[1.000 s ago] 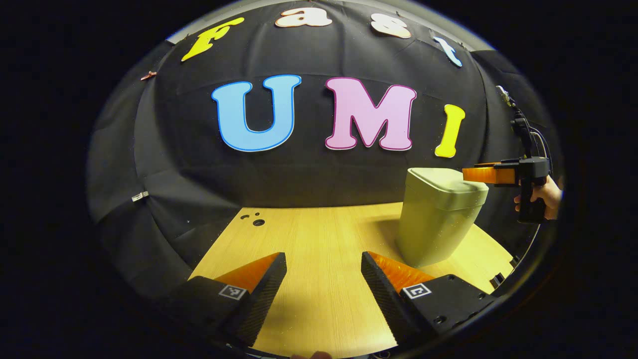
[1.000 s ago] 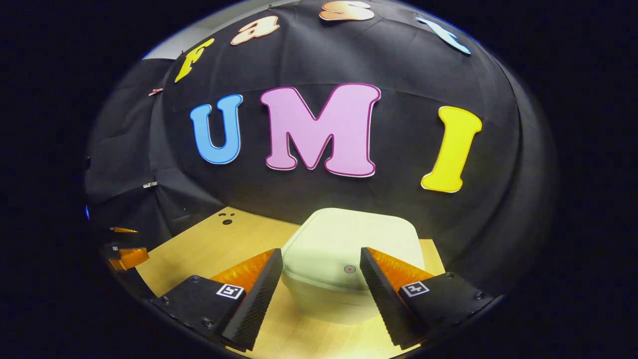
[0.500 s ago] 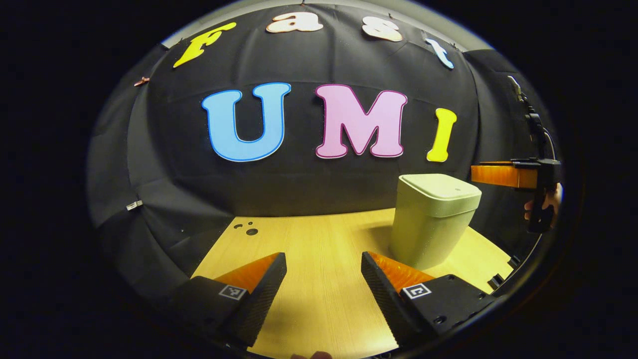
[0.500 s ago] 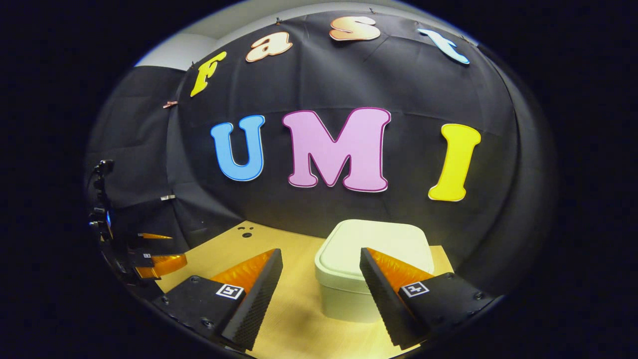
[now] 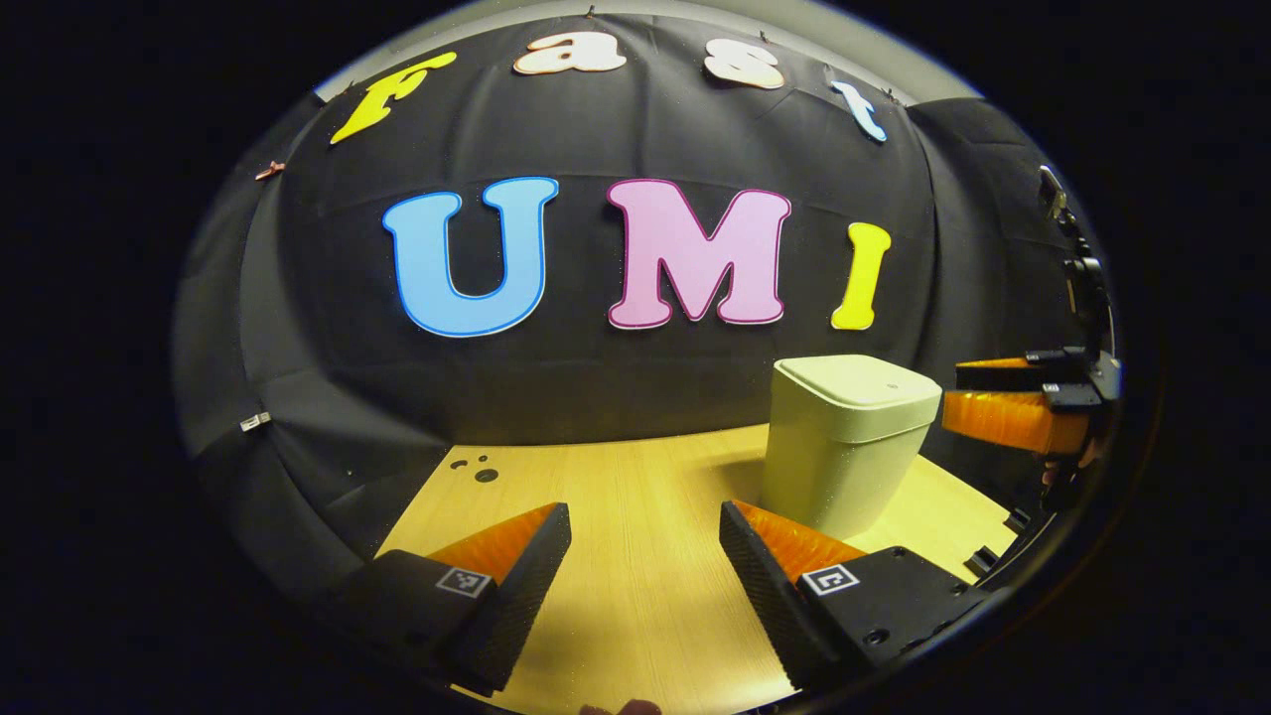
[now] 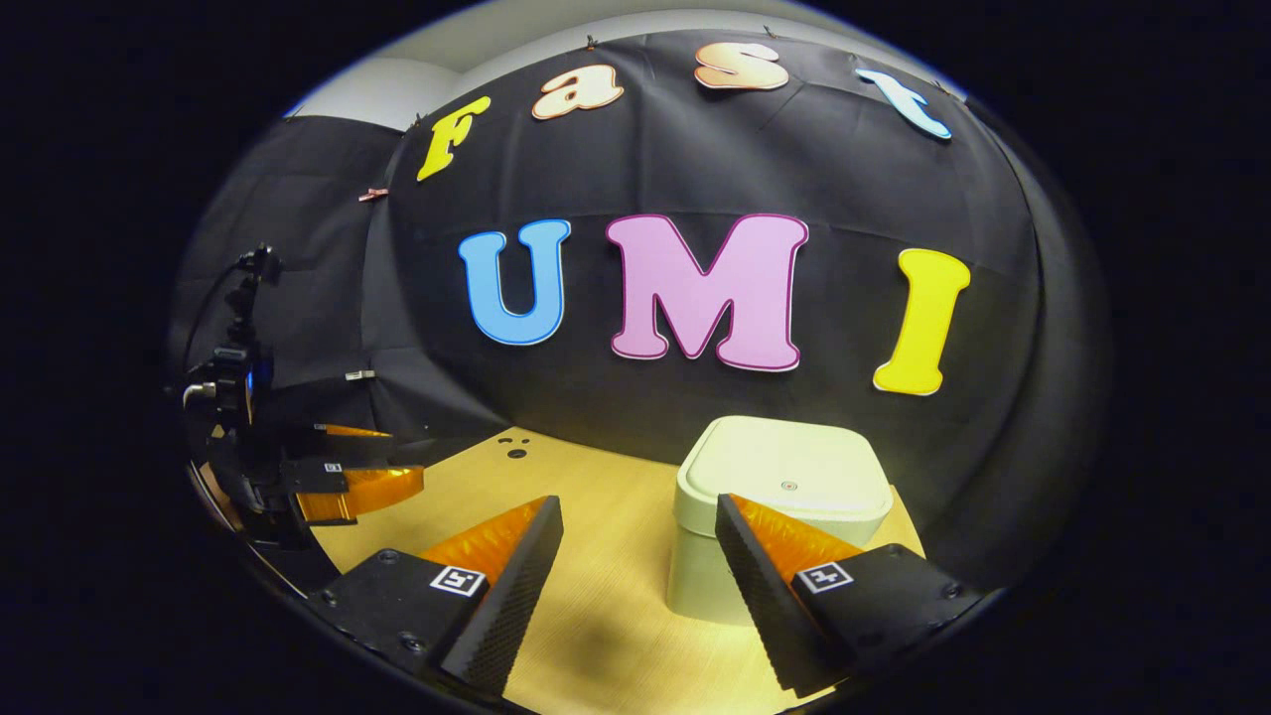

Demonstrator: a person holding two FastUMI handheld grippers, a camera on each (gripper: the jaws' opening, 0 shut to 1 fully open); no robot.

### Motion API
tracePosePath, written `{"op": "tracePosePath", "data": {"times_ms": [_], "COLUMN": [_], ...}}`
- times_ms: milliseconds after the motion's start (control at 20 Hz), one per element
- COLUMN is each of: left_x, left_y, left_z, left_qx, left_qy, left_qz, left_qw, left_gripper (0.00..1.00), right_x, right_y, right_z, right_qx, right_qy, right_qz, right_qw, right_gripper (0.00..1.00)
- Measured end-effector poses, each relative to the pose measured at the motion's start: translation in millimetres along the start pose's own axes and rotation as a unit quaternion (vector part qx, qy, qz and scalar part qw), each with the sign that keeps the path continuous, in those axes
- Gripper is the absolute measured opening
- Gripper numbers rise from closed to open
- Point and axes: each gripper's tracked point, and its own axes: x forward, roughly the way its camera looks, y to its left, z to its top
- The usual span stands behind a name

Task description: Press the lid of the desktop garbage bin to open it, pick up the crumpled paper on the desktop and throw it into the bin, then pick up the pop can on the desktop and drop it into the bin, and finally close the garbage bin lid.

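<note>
Garbage bin [image 5: 839,447]: pale greenish-cream all over, body and lid [image 6: 789,472] alike, matte and plain. Small red dot ringed in grey near the middle of the lid.

Desktop [image 5: 635,516]: light yellow wood with fine straight grain; a few small black round holes [image 5: 477,469] at the far left corner.

Each gripper body carries a small square marker [image 6: 450,579], black pattern on white.

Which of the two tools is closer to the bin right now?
The right tool: the closed bin sits just past its fingertips, partly behind one finger. The left tool faces bare table, with the bin off to its side.
</note>
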Motion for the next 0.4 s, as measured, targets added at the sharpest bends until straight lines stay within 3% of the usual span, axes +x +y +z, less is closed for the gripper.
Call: {"op": "tracePosePath", "data": {"times_ms": [400], "left_x": [0], "left_y": [-7], "left_z": [-2], "left_qx": [0.004], "left_qy": [0.003], "left_qz": [-0.011], "left_qw": [1.0], "left_gripper": [0.97], "right_x": [-7], "right_y": [0], "right_z": [-36], "right_qx": [0.017], "right_qy": [0.027], "right_qz": [-0.016], "right_qw": [0.999], "right_gripper": [0.98]}}
